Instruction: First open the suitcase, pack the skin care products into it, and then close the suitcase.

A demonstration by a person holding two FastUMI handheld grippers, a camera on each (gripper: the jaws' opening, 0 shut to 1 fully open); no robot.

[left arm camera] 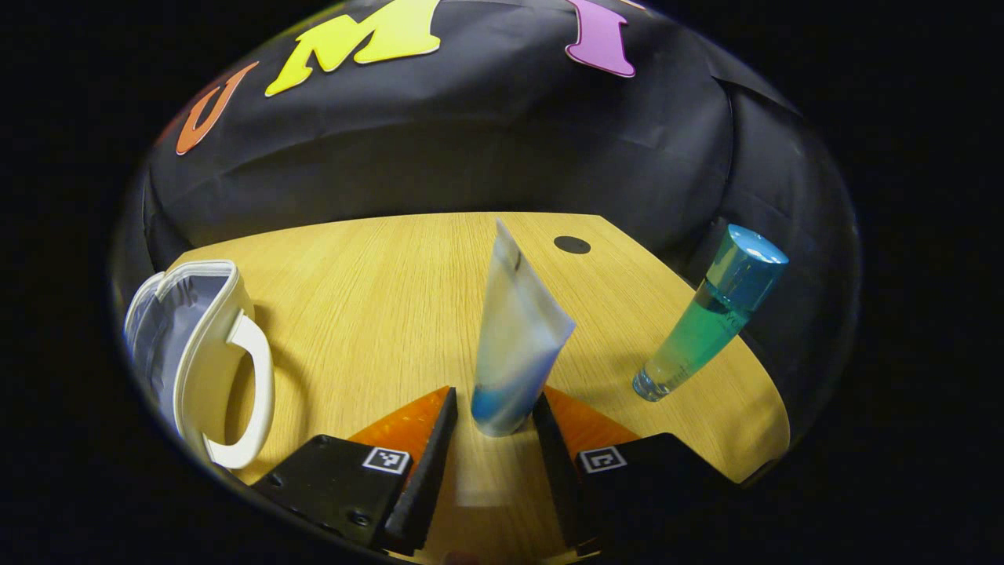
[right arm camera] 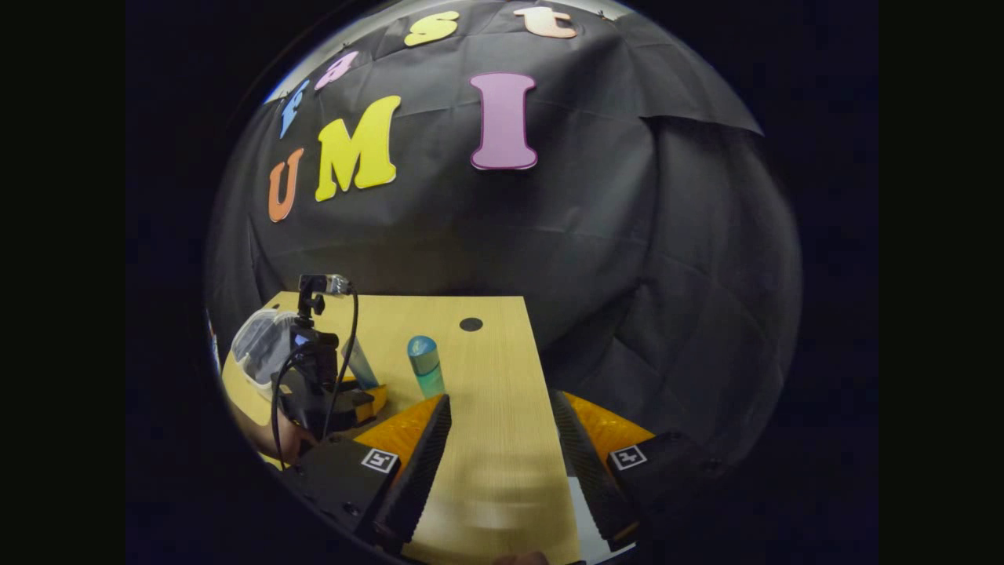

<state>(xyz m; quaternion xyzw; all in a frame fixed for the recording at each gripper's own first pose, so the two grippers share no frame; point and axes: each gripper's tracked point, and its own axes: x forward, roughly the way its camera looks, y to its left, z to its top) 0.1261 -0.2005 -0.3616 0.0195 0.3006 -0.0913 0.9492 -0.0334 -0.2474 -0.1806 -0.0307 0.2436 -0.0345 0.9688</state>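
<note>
A white tube [left arm camera: 518,322] with a blue cap pointing down stands between my left gripper's [left arm camera: 496,394] fingers, which press on its cap end; it leans slightly and looks blurred. The right gripper view shows that left gripper [right arm camera: 318,392] farther off with the tube [right arm camera: 361,365] sticking up from it. To the left sits the small white suitcase [left arm camera: 196,353], open, its grey lining and handle facing me. A teal bottle [left arm camera: 714,314] with a blue cap stands upright at the right. My right gripper [right arm camera: 500,396] hangs open over bare table, nothing between its fingers.
The wooden table [left arm camera: 376,298] has a black round spot [left arm camera: 572,245] near its far edge. Its right edge [right arm camera: 541,369] runs just beside my right gripper. A hand [right arm camera: 274,439] holds the left gripper, beyond which the suitcase [right arm camera: 263,345] and the teal bottle [right arm camera: 427,365] are seen.
</note>
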